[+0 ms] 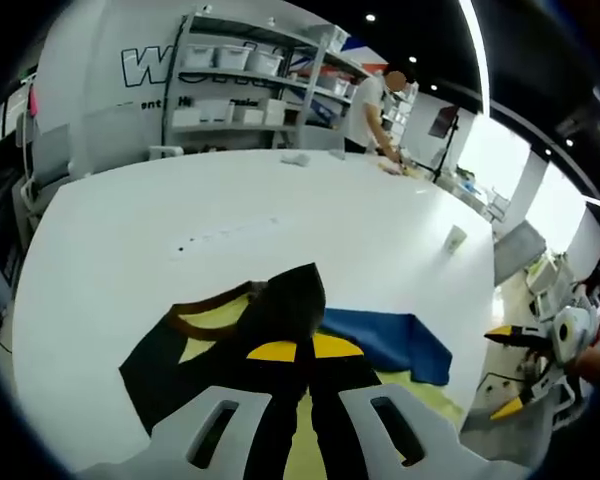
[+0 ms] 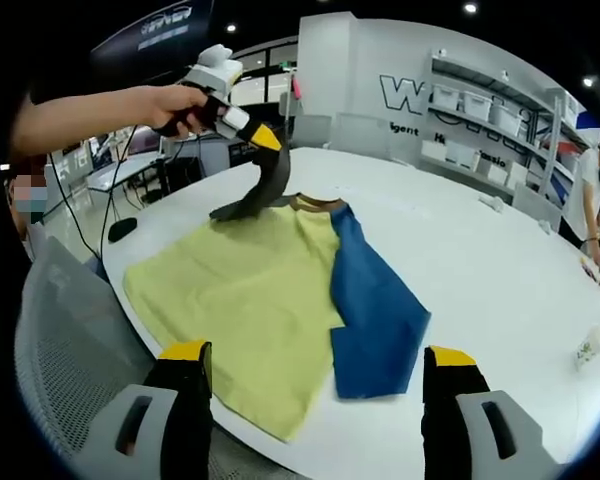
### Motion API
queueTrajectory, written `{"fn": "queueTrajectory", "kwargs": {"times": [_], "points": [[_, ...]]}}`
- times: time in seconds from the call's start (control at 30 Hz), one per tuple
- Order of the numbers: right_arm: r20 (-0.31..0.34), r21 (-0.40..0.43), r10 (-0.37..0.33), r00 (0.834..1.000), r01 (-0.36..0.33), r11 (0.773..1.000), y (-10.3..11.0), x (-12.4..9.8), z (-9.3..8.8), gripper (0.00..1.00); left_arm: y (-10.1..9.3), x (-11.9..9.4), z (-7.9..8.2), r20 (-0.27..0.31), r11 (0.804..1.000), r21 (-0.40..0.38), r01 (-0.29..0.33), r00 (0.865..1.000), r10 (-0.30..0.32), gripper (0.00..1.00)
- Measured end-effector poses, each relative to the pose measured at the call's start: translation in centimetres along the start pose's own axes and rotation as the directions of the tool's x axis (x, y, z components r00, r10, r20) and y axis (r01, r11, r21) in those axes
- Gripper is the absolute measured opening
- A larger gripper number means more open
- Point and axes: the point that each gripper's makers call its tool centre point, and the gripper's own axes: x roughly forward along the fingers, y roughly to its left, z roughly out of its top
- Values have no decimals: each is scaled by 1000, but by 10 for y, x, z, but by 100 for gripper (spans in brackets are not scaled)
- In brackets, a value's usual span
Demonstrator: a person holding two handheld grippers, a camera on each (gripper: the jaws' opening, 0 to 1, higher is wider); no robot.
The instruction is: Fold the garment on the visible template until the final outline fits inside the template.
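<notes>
Garment (image 2: 280,300) lies spread on a white table (image 2: 500,270), one dark corner lifted by the left claw (image 2: 270,150).

The garment is pale yellow with a blue part (image 2: 375,310) on its far side; its dark sleeve (image 2: 255,200) hangs from the left claw, which is clenched on it and held up by a hand (image 2: 175,105); in the left gripper view the same dark cloth (image 1: 280,310) sits pinched between the yellow-tipped jaws; the right claw (image 2: 315,370) is released, jaws wide apart, hovering at the garment's near edge, touching nothing; shelves (image 2: 490,110) stand well beyond both claws.
</notes>
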Motion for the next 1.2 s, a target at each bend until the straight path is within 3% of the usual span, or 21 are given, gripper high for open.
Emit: {"fn": "queueTrajectory", "kwargs": {"times": [0.2, 0.57, 0.67, 0.73, 0.9, 1.0, 1.2], "points": [[-11, -1, 0, 1000, 0, 1000, -1, -1, -2, 85, -10, 10, -5, -10, 1000, 14, 14, 1000, -14, 4], [-24, 9, -8, 1000, 8, 1000, -4, -2, -9, 85, -18, 34, -38, -78, 999, 33, 30, 997, -28, 5], [-29, 9, -7, 1000, 7, 1000, -5, -1, -10, 85, -18, 39, -42, -74, 999, 4, 32, 997, -32, 4], [-30, 14, -8, 1000, 9, 1000, -5, -1, -11, 85, -18, 45, -40, -33, 999, -21, 46, 998, -47, 4], [-30, 17, -9, 1000, 10, 1000, -7, 0, -10, 85, -16, 59, -52, -63, 990, -132, 45, 997, -54, 4], [-29, 18, -11, 1000, 11, 1000, -9, 0, -10, 85, -18, 65, -55, -60, 987, -153, 49, 996, -59, 3], [-43, 19, -13, 999, 13, 1000, -14, -1, -14, 85, -37, 78, -63, -51, 972, -195, 129, 989, -141, 4]]}}
